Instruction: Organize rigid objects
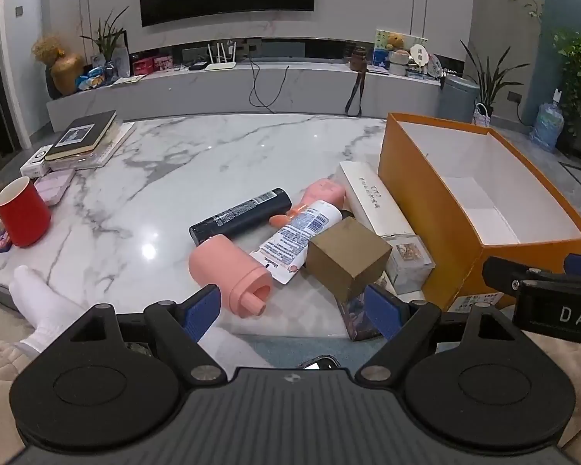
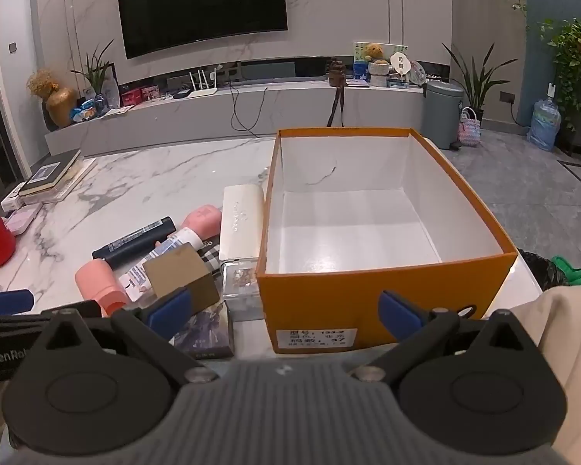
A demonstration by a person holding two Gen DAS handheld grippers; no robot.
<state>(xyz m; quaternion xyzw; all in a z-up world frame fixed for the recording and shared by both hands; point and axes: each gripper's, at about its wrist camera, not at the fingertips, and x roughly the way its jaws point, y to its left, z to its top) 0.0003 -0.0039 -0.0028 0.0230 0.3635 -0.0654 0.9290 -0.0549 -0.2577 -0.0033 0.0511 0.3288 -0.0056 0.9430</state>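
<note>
Both grippers (jaws wide) hover before the orange box (image 2: 368, 302).

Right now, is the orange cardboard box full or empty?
Empty. The orange cardboard box has no lid, and only its bare white floor and walls show inside.

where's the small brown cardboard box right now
The brown box sits on the marble table just left of the orange box, resting on the white tube, in both views.
</note>
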